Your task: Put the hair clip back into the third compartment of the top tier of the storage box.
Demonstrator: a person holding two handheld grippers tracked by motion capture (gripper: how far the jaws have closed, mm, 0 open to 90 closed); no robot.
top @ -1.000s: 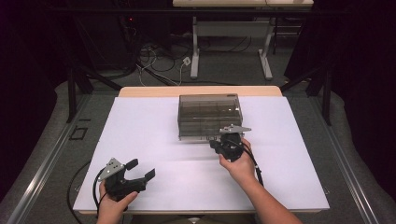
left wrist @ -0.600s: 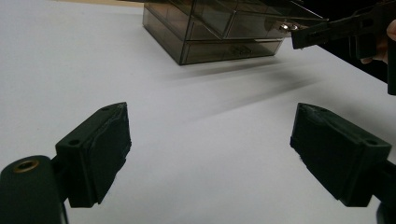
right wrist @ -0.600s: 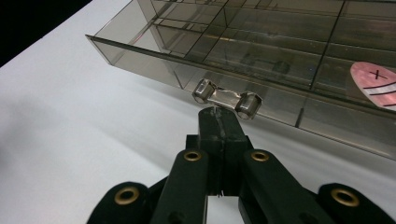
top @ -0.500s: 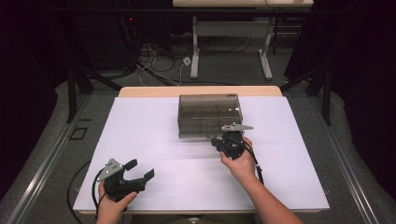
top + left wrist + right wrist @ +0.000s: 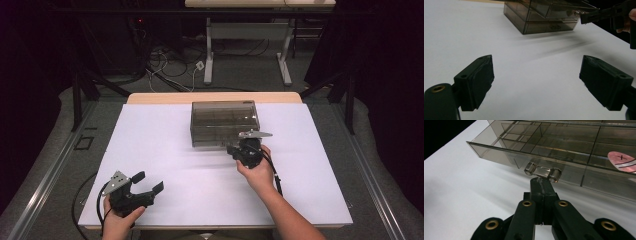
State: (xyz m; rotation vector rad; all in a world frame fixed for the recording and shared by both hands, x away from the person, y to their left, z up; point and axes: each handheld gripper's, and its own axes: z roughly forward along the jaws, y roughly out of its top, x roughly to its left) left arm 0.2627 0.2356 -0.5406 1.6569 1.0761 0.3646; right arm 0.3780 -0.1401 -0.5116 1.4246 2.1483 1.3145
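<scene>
From my seat at the controls, what the next move turns on is how the clear handle (image 5: 543,172) lies against my right gripper (image 5: 542,181): in the right gripper view it sits straight ahead of the jaw tips, a short bar running crosswise to the jaws along the front of the top drawer (image 5: 524,150). That drawer belongs to a smoky, see-through drawer box (image 5: 225,122) standing on the white table (image 5: 165,145) toward its far side, and the top drawer stands slid out a little toward me. My right jaws are closed flat together, with the tips right at the underside of the handle; I cannot tell whether they merely touch it or pinch a thin part of it, though I see nothing thick between them. A pink, oval thing (image 5: 622,161) lies in a compartment off to the side. My right hand (image 5: 257,172) is plainly the nearer one, right at the front of the box, so I would judge any pull or push on the drawer to go along the jaws' own line, square to the handle. My left gripper (image 5: 145,186) is well apart from the box at the near left corner of the table, jaws wide open with only bare table between them, holding nothing.
</scene>
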